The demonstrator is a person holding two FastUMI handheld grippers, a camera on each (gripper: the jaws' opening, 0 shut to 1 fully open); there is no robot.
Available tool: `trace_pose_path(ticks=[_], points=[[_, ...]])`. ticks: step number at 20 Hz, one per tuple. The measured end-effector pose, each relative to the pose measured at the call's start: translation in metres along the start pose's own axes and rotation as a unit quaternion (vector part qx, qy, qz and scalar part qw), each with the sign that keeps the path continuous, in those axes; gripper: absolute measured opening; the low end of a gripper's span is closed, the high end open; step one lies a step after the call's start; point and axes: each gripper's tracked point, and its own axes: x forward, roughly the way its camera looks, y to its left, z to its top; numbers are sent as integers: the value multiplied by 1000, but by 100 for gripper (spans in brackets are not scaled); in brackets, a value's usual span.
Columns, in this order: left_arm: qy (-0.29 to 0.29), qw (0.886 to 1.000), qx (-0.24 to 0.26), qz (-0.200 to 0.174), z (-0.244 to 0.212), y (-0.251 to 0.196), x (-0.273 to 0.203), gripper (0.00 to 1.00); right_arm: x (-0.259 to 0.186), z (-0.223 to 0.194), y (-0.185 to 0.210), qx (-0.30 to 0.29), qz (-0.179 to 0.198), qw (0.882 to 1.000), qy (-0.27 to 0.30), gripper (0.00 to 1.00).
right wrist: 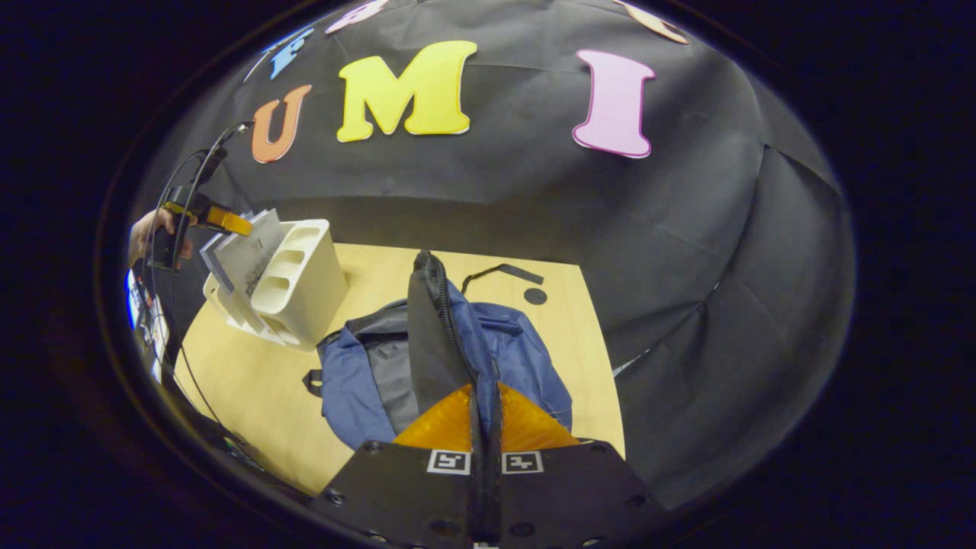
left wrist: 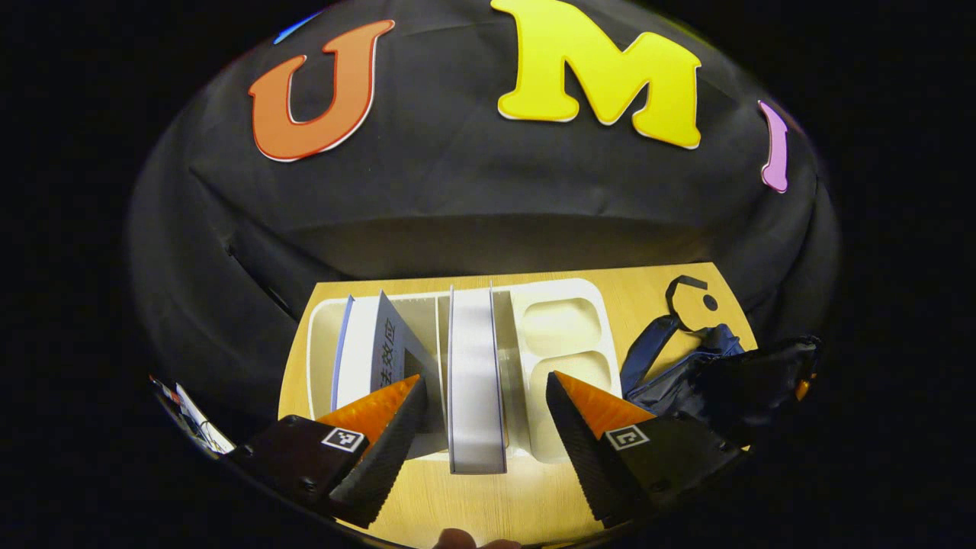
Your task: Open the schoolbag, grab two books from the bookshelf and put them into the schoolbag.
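Note:
My left gripper (left wrist: 484, 381) is open above the white bookshelf (left wrist: 568, 293), its fingers either side of an upright white book (left wrist: 476, 358) and clear of it. A second book (left wrist: 381, 343) leans in the left slot. The dark blue schoolbag (left wrist: 717, 374) lies right of the shelf. My right gripper (right wrist: 484, 396) is shut on the schoolbag's black zipper flap (right wrist: 431, 320) and holds it up over the blue schoolbag (right wrist: 518, 351), showing the grey lining. Farther left stand the bookshelf (right wrist: 305, 282), its books (right wrist: 248, 255), and the left gripper (right wrist: 210, 217) in a hand (right wrist: 141, 232).
The wooden table (right wrist: 252, 381) ends close behind the shelf at the black cloth wall. A black strap and a round black disc (right wrist: 534, 296) lie behind the bag. Cables (right wrist: 179, 198) hang at the left by the hand. Papers (left wrist: 194, 419) lie off the table's left edge.

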Motion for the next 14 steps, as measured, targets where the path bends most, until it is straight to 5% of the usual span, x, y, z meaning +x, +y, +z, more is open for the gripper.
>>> trace_pose_path(ticks=[5, 14], points=[[47, 999, 9, 23, -12, 6, 18, 94, 10, -3, -2, 14, 19, 1000, 5, 0], [122, 991, -18, 52, -37, 6, 31, 59, 25, -14, -8, 30, 55, 998, 8, 0]])
